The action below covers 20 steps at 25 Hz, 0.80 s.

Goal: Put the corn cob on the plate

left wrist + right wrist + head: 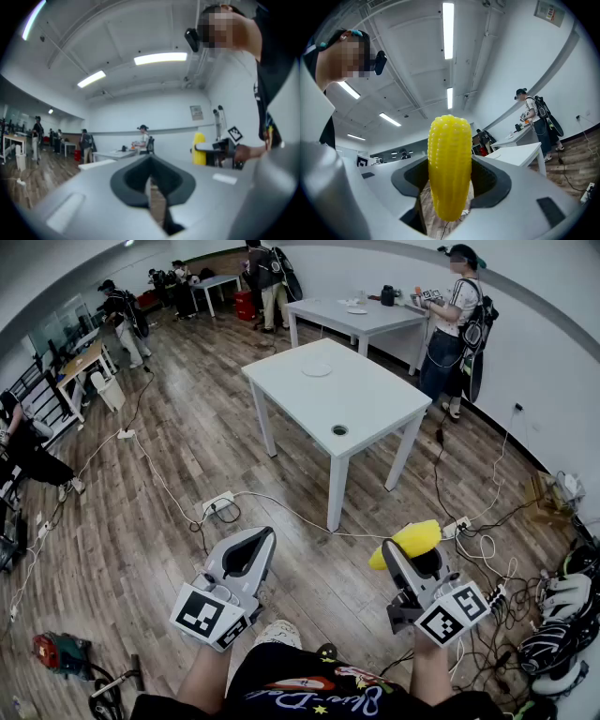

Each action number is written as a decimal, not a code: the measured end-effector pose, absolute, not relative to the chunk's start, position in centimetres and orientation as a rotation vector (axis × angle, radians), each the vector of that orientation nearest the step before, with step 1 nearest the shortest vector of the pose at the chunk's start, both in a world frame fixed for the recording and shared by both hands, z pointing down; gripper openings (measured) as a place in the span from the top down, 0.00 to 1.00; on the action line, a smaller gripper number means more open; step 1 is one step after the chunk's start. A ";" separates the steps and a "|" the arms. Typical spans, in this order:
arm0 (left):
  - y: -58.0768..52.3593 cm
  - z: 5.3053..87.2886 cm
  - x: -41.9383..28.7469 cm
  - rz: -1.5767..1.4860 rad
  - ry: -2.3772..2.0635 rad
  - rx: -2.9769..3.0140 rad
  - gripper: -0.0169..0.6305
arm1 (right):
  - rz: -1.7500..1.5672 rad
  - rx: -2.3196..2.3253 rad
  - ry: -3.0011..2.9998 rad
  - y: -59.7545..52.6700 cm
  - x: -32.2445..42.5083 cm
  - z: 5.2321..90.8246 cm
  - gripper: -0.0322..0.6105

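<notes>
A yellow corn cob (405, 543) (449, 166) sits crosswise between the jaws of my right gripper (401, 554) (450, 187), which is shut on it and held low over the wooden floor. My left gripper (251, 549) (151, 185) hangs beside it at the left, its jaws closed together with nothing between them. From the left gripper view the corn cob (199, 149) shows at the right, clamped in the other gripper. A small white plate (317, 370) lies on the white table (375, 409) ahead, well beyond both grippers.
The table has a round cable hole (339, 429). White cables and a power strip (217, 503) run over the floor in front of it. More cables and shoes (562, 601) lie at the right. Several people stand around a second table (349, 315) and desks further back.
</notes>
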State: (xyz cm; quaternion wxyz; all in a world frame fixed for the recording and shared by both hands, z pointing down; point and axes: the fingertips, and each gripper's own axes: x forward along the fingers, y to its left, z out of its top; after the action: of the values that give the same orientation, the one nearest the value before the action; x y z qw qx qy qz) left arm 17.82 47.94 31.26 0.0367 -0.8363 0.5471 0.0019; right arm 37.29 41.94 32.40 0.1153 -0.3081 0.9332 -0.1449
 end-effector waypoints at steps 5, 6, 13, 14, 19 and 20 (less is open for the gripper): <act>46.2 32.1 15.1 0.055 1.763 -2.529 0.99 | -0.442 -0.904 2.772 39.4 36.0 33.2 0.54; 45.4 32.5 14.7 0.062 1.773 -2.532 0.99 | -0.445 -0.911 2.777 38.7 35.7 33.4 0.54; 37.3 33.4 10.5 0.135 1.729 -2.583 0.99 | -0.404 -0.944 2.812 31.9 30.9 32.9 0.54; 36.1 33.3 9.5 0.155 1.722 -2.580 0.99 | -0.389 -0.955 2.819 30.6 29.9 32.8 0.54; 30.3 33.2 2.7 0.097 1.698 -2.585 0.99 | -0.360 -0.978 2.807 24.2 23.1 31.6 0.54; 29.2 33.1 1.3 0.093 1.693 -2.585 0.99 | -0.365 -0.978 2.798 23.1 21.7 31.5 0.54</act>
State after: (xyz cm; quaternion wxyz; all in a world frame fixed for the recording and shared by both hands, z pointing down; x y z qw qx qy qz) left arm 1.25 29.21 33.15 0.0250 -0.8360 0.5473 0.0300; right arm 21.68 23.12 31.49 0.0775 -0.3266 0.9341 -0.1219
